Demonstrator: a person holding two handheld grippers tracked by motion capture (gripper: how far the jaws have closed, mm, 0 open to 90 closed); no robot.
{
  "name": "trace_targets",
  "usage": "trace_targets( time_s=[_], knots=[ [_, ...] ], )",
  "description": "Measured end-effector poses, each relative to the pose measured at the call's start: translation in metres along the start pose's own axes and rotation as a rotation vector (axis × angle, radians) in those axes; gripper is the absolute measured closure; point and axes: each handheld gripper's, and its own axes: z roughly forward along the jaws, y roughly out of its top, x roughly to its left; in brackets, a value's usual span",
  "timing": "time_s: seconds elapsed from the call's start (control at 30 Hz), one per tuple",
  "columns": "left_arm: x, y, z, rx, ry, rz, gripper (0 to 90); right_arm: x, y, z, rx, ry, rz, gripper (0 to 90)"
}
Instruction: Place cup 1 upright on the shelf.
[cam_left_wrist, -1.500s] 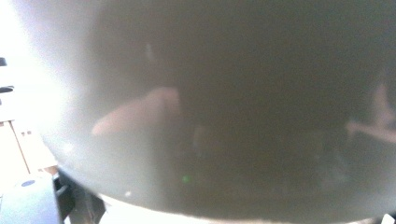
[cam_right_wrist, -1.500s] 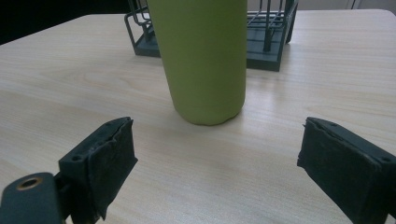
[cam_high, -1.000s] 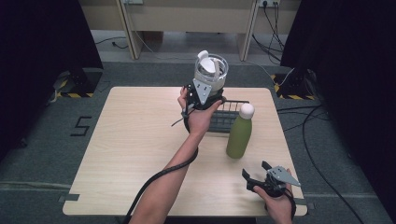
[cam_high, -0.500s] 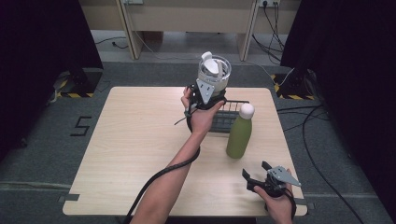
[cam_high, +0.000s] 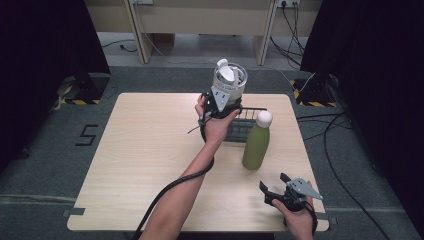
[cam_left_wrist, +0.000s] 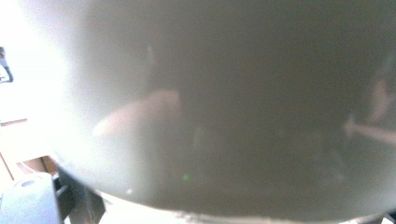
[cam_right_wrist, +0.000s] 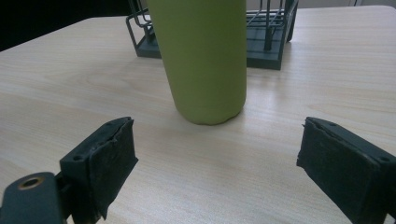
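The jaws of the left gripper (cam_high: 223, 98) cannot be made out clearly; they sit against a clear tumbler (cam_high: 230, 80) that the gripper holds up above the far middle of the worktop (cam_high: 150, 145), so they appear to be pinching its lower wall. The tumbler is a see-through cup with a wide round mouth, a pale whitish body and a white lid piece (cam_high: 229, 72) lying across its top, with a small white tab sticking up at the far rim. It hangs over the near-left end of a dark wire rack (cam_high: 246, 127) that stands on the worktop. In the left gripper view the tumbler's wall (cam_left_wrist: 233, 107) is pressed so close that it is a grey, milky blur; dim reflections show in it, and its lower rim curves along the bottom. Whether the cup holds anything cannot be told.

The jaws of the right gripper (cam_right_wrist: 217, 179) are spread wide with nothing between them, low over the near right of the worktop. Ahead of them stands a green bottle (cam_right_wrist: 201, 56), upright, its top cut off in the right gripper view. From above, the bottle (cam_high: 257, 141) shows a round white cap and stands just in front of the rack, near it, well apart from the right gripper (cam_high: 280, 191). The person's right hand (cam_high: 300, 220) is partly cut off at the bottom edge.
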Motion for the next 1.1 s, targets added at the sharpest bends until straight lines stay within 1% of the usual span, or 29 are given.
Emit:
trace_targets(
  time_s=[0.03,0.07,0.1,0.23,0.27,0.33,0.43,0.53,0.57,0.6,0.67,0.7,0.73,0.77,0.8,1.1],
  knots=[
    [0.000,-0.001,0.000,0.003,0.000,0.002,9.7,0.000,0.000,0.000,0.001,0.001,0.000,11.0],
    [-0.002,-0.003,0.000,0.013,-0.005,-0.012,9.7,0.000,0.000,0.000,-0.001,0.000,-0.001,11.0],
    [-0.002,-0.004,0.001,0.006,-0.006,-0.005,9.7,0.000,0.000,0.000,-0.001,0.000,-0.001,11.0],
    [-0.004,-0.009,0.003,0.016,-0.013,-0.006,9.7,0.000,0.000,0.000,0.000,0.002,0.003,11.0],
    [-0.005,-0.011,0.003,0.025,-0.017,-0.019,9.7,0.000,0.000,0.000,-0.002,0.002,0.002,11.0],
    [-0.006,-0.013,0.005,0.028,-0.024,-0.017,9.7,0.000,0.000,0.000,-0.002,0.002,0.002,11.0],
    [-0.006,-0.014,0.005,0.035,-0.023,-0.013,9.7,0.000,0.000,0.000,0.001,0.003,0.004,11.0],
    [-0.006,-0.016,0.006,0.035,-0.026,-0.020,9.7,-0.001,0.000,0.000,0.000,0.004,0.001,11.0],
    [-0.005,-0.018,0.006,0.041,-0.019,-0.023,9.7,-0.001,0.000,0.000,-0.001,0.004,-0.001,11.0],
    [-0.005,-0.020,0.006,0.041,-0.029,-0.024,9.7,0.000,0.000,0.000,0.001,0.003,0.006,11.0],
    [-0.006,-0.022,0.006,0.051,-0.020,-0.023,9.7,0.000,0.000,0.000,0.001,0.004,0.004,11.0],
    [-0.006,-0.024,0.006,0.054,-0.023,-0.023,9.7,0.000,0.000,0.000,0.000,0.003,0.004,11.0],
    [-0.006,-0.025,0.007,0.053,-0.034,-0.022,9.7,0.000,0.000,0.000,0.000,0.003,0.004,11.0],
    [-0.006,-0.025,0.007,0.053,-0.034,-0.022,9.7,0.000,0.000,0.000,0.000,0.003,0.004,11.0],
    [-0.006,-0.025,0.007,0.059,-0.024,-0.022,9.7,-0.001,0.000,0.000,-0.001,0.005,0.001,11.0],
    [-0.008,-0.031,0.008,0.075,-0.029,-0.023,9.7,0.000,0.000,0.000,0.002,0.005,0.003,11.1]
  ],
)
